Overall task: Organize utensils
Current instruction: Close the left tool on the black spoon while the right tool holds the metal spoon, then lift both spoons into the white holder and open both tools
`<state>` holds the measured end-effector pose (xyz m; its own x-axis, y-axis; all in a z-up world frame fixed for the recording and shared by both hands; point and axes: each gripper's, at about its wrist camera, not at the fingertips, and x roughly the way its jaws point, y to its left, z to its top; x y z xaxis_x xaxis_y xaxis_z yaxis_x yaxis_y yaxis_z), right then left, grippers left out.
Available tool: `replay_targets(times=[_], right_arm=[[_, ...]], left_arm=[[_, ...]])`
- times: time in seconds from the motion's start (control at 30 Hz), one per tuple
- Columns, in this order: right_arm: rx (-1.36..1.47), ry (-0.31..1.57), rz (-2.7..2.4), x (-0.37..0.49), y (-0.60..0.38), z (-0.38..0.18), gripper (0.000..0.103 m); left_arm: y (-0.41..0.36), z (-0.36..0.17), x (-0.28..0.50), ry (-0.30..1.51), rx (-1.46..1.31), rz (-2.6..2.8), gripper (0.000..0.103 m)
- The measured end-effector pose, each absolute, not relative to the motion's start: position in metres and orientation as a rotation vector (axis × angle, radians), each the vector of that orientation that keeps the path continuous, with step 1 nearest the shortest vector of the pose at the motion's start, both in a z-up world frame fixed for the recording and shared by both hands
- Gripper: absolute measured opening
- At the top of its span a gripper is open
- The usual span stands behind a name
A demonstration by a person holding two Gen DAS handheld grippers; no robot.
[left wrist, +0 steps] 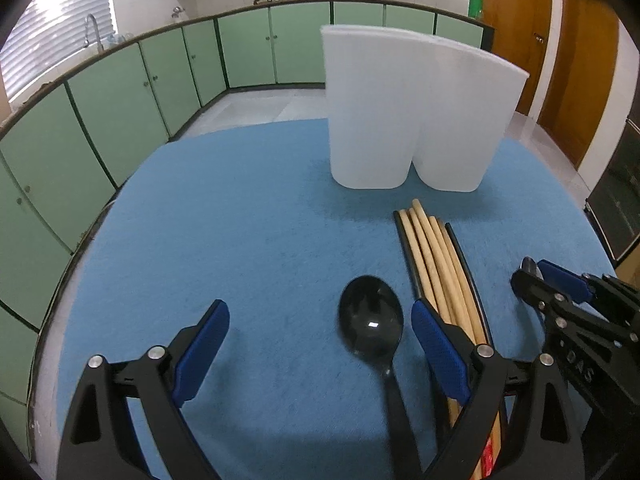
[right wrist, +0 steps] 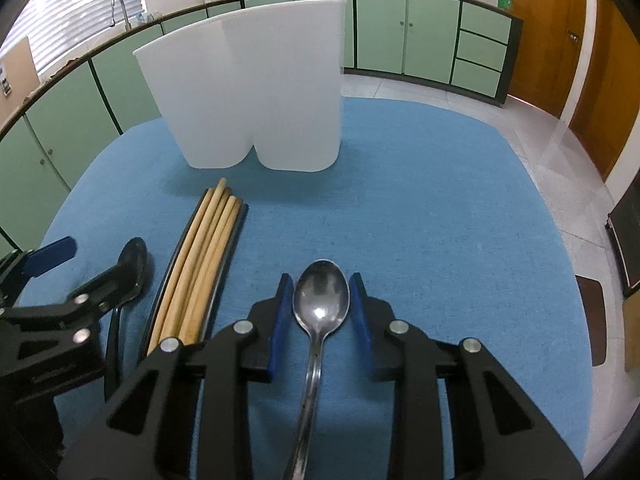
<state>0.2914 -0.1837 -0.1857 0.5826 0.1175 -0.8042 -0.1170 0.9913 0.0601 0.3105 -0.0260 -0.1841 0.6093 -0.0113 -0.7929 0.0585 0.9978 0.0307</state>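
A black spoon (left wrist: 370, 320) lies on the blue cloth (left wrist: 240, 220) between the fingers of my open left gripper (left wrist: 320, 308), close to the right-hand pad and touching neither. Beside it lies a bundle of wooden and black chopsticks (left wrist: 436, 256). Two tall white containers (left wrist: 372, 108) (left wrist: 460, 120) stand side by side behind them. In the right wrist view my right gripper (right wrist: 320, 280) has both blue pads against the bowl of a metal spoon (right wrist: 322, 300), whose handle runs back under the gripper. The left gripper (right wrist: 86, 268), black spoon (right wrist: 136, 256) and chopsticks (right wrist: 200, 260) lie to its left.
The blue cloth (right wrist: 440, 200) covers a rounded table; its edge curves near on the left and right. Green cabinets (left wrist: 120, 100) ring the room beyond a tiled floor. A brown chair seat (right wrist: 590, 320) stands off the table's right side.
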Motion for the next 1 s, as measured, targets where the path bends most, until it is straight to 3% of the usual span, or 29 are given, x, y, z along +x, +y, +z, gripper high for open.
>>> replay_targets(times=[0.37, 0.4, 0.47, 0.6, 0.67, 0.73, 0.87, 1.0], right_arm=[[-0.006, 0.944, 0.158, 0.288, -0.193, -0.189, 0.03], [-0.005, 0.952, 0.163, 0.289, -0.193, -0.188, 0.031], [0.021, 0.974, 0.173, 0.293, -0.194, -0.186, 0.044], [0.003, 1.015, 0.153, 0.299, -0.192, -0.184, 0.045], [-0.019, 1.032, 0.141, 0.303, -0.187, -0.182, 0.031], [-0.015, 1.048, 0.137, 0.306, -0.188, -0.18, 0.028], [0.002, 1.036, 0.143, 0.305, -0.192, -0.173, 0.027], [0.067, 0.904, 0.185, 0.285, -0.208, -0.157, 0.027]], left_arm=[[-0.023, -0.198, 0.331, 0.95, 0.04, -0.031, 0.092], [-0.022, -0.198, 0.331, 0.951, 0.04, -0.032, 0.092], [-0.018, -0.198, 0.33, 0.953, 0.034, -0.039, 0.089], [-0.017, -0.193, 0.326, 0.95, 0.02, -0.07, 0.067], [-0.023, -0.191, 0.326, 0.951, 0.026, -0.089, 0.052], [-0.026, -0.189, 0.327, 0.955, 0.022, -0.114, 0.035], [-0.028, -0.188, 0.326, 0.951, 0.013, -0.147, 0.035], [-0.021, -0.172, 0.303, 0.834, -0.024, -0.201, 0.035]])
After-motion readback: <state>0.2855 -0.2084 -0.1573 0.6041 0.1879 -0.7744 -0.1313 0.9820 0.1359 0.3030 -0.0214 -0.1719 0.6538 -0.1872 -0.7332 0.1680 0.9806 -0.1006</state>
